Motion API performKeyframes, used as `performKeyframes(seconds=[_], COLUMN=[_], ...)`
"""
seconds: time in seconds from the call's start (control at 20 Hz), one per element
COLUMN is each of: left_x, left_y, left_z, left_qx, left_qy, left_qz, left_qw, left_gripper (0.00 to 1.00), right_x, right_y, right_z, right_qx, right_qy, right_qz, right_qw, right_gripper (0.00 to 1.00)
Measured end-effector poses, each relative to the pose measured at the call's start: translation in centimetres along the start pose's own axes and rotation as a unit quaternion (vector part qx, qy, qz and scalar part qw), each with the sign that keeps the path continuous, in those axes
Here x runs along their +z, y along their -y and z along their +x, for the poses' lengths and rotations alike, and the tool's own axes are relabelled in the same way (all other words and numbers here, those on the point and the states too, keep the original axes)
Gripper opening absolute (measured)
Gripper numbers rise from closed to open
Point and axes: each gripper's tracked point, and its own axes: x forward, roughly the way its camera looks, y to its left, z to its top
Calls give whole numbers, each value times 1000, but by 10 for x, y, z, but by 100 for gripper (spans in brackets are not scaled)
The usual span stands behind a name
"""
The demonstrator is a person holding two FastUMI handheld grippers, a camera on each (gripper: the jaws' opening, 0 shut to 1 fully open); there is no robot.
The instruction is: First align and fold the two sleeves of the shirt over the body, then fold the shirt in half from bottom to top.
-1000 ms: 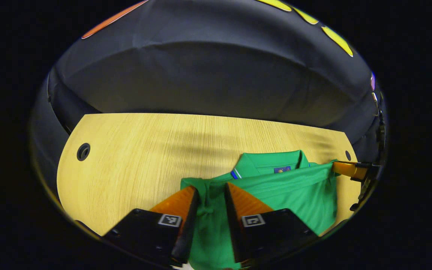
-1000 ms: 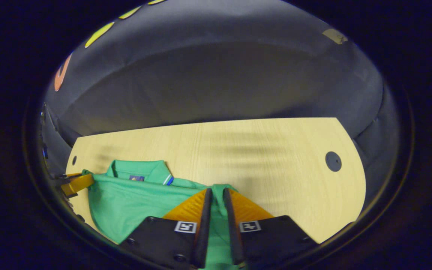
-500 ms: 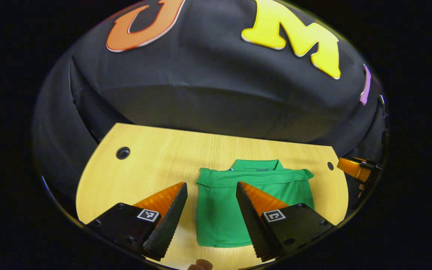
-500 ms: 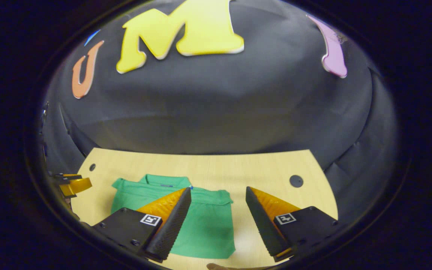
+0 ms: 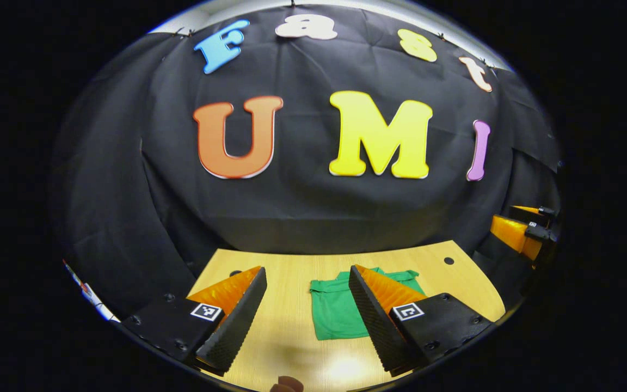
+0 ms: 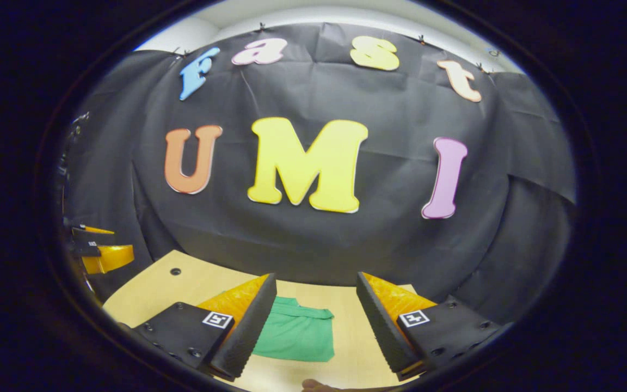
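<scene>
A green shirt [image 5: 338,313] lies folded into a small rectangle on the wooden table [image 5: 292,326], collar end away from me. In the left gripper view my left gripper [image 5: 308,277] hangs open well above and in front of it, nothing between its fingers; its right finger covers part of the shirt. The right gripper view holds the same shirt [image 6: 297,335] between the fingers of my right gripper [image 6: 316,283], which is also open, raised and holding nothing. The right gripper [image 5: 520,231] appears at the right edge of the left gripper view, and the left gripper [image 6: 98,250] at the left edge of the right gripper view.
The table [image 6: 183,283] has a round cable hole [image 5: 448,261] at its far right and another hole [image 6: 175,270] at its far left. The black cloth wall stands close behind the table. A fingertip [image 5: 286,384] peeks in at the bottom edge.
A second ago both grippers were shut on the shirt's hem near the collar. They let go, opened, and have lifted up and back, leaving the shirt folded in half.
</scene>
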Motion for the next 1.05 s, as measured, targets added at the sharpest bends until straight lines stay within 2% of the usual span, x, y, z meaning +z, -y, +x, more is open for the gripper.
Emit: performKeyframes(seconds=[0.1,0.3,0.4,0.5,0.7,0.75,0.9,1.0,1.05], left_x=[13,8,-4,-22,-32,-34,-34,-36,-39], left_y=[-8,-10,-5,-10,-12,-12,-8,-2,3], left_z=[-34,-91,-114,-129,-157,-162,-175,-181,-186], left_qx=[8,8,-4,1,1,4,16,21,22], left_qy=[36,70,76,69,83,82,90,86,81], left_qz=[-5,-22,-34,-30,-15,-13,-28,-43,-49], left_qw=[999,997,997,997,996,997,995,995,995], left_gripper=[98,100,98,98,98,98,98,98,98], right_x=[14,27,7,-14,-30,-32,-35,-38,-41], right_y=[-19,-53,-74,-93,-110,-111,-104,-91,-85], right_z=[-44,-116,-142,-162,-182,-185,-195,-203,-208], right_qx=[2,7,20,29,40,45,54,51,50], right_qy=[27,88,79,67,67,67,63,55,51], right_qz=[-7,-33,-16,-10,-34,-35,-39,-39,-36], right_qw=[1000,996,997,997,996,996,996,996,997], right_gripper=[95,92,92,92,95,92,95,92,95])
